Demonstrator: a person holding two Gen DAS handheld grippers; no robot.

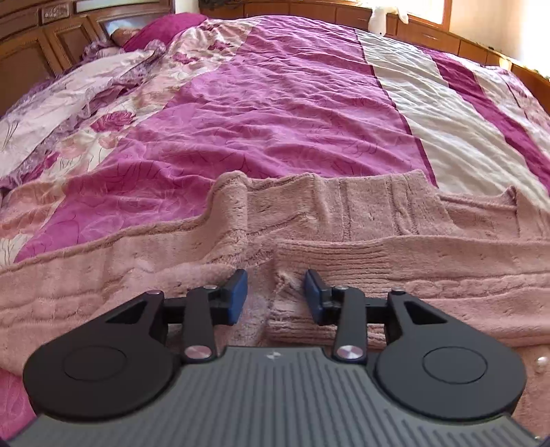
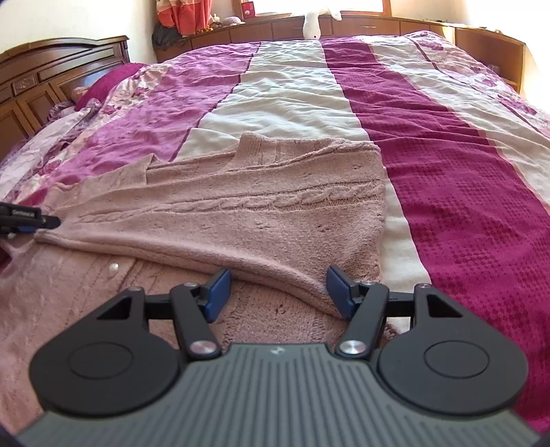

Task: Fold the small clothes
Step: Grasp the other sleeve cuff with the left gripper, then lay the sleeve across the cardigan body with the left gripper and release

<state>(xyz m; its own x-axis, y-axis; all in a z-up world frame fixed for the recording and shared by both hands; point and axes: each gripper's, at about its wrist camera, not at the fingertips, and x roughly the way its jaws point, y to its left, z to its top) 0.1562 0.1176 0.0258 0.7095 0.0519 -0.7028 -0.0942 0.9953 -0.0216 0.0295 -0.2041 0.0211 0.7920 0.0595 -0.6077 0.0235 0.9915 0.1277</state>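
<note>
Dusty-pink cable-knit cardigan [image 2: 240,213], soft fuzzy wool, lies spread on the bed near its front edge, partly folded: one panel w/ a braided cable is laid over the lower layer, and the folded edge runs diagonally across the right wrist view.

Left hand-held gripper [image 1: 276,296]: blue-padded fingers apart, nothing clamped betw. them. They hover just over a bunched vertical ridge of the knit, one pad on each side; can't tell if they touch the fabric. In the right wrist view its black tip [image 2: 31,220] shows at the left edge, beside the left end of the folded panel.

Right hand-held gripper [image 2: 277,293]: fingers wide apart, empty, straddling the low corner of the folded edge where it tapers toward the cardigan's right side. A round white pearl button [image 2: 114,268] sits on the lower layer, left of this gripper.

Beyond the cardigan: rumpled bedspread [image 2: 429,144], striped magenta, cream and floral pink, covering the whole bed. Carved brown wooden headboard [image 2: 51,72] at the far left corner. A low wooden cabinet run [image 2: 268,29] lines the far edge, w/ a white plush toy [image 2: 314,20] on top below a bright window.
</note>
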